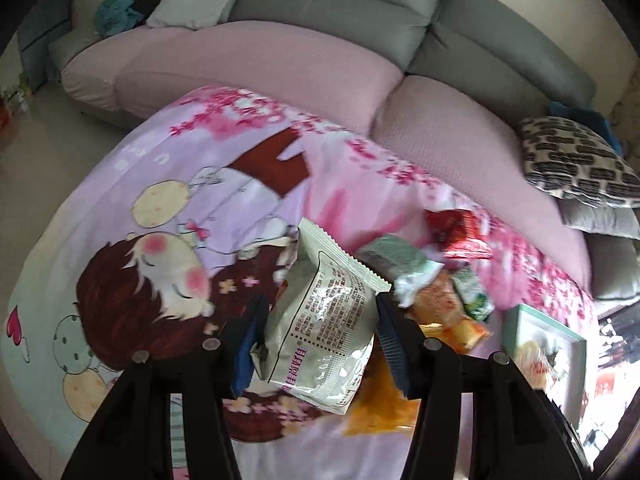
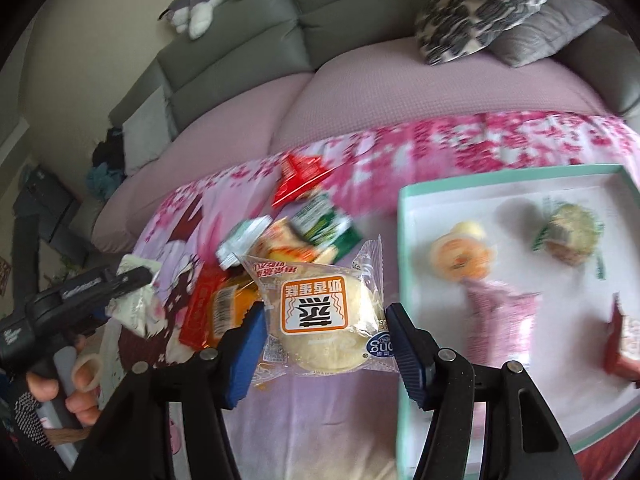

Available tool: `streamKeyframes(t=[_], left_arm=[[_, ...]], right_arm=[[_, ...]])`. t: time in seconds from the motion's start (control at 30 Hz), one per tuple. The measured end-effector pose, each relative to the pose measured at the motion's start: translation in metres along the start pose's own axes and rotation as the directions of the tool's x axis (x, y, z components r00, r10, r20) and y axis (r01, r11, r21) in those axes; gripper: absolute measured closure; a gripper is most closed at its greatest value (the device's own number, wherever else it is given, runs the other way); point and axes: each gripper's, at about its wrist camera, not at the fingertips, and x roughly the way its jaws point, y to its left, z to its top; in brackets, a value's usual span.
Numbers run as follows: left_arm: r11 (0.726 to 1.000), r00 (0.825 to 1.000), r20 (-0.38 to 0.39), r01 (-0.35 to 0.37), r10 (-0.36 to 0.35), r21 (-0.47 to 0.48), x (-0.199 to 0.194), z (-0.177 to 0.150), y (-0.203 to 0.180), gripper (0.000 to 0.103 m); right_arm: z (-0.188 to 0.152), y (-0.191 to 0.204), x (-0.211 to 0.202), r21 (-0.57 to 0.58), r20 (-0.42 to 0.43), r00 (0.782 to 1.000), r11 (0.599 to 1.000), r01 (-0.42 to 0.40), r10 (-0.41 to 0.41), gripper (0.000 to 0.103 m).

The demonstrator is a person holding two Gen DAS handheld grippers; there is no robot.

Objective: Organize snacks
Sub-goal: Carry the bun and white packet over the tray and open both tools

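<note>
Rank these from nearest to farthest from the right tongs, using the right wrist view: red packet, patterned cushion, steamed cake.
1. steamed cake, between the right tongs.
2. red packet, beyond the snack pile, upper left.
3. patterned cushion, on the sofa at the back, upper right.

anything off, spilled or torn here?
Nothing spilled or torn. Loose snacks lie in a jumbled pile on the cloth beside the tray, only a few inside. Each gripper holds a packet: left white, right a cake.

Glossy plastic wrappers on the silver packet and cake packet; printed cloth sheet looks matt.
</note>
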Motion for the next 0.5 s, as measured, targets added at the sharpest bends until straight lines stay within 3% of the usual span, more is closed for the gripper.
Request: streamKeyframes(t=[0.23,0.5], left_arm=[[0.988,0.994,-0.034,0.104,-0.101,0.11,-0.002,-0.012,-0.057,0.047],[0.946,0.976,-0.099,0.214,-0.195,0.244,0.002,-0.039,-0.146,0.047]], right_arm=[[0.015,-0.059,-0.028,0.11,0.061,0.988,0.984,0.137,-0.145,0.04],[0.022,-0.136,-0.062,0.287,0.099,0.952,0.925,0.25,-0.288,0.04]])
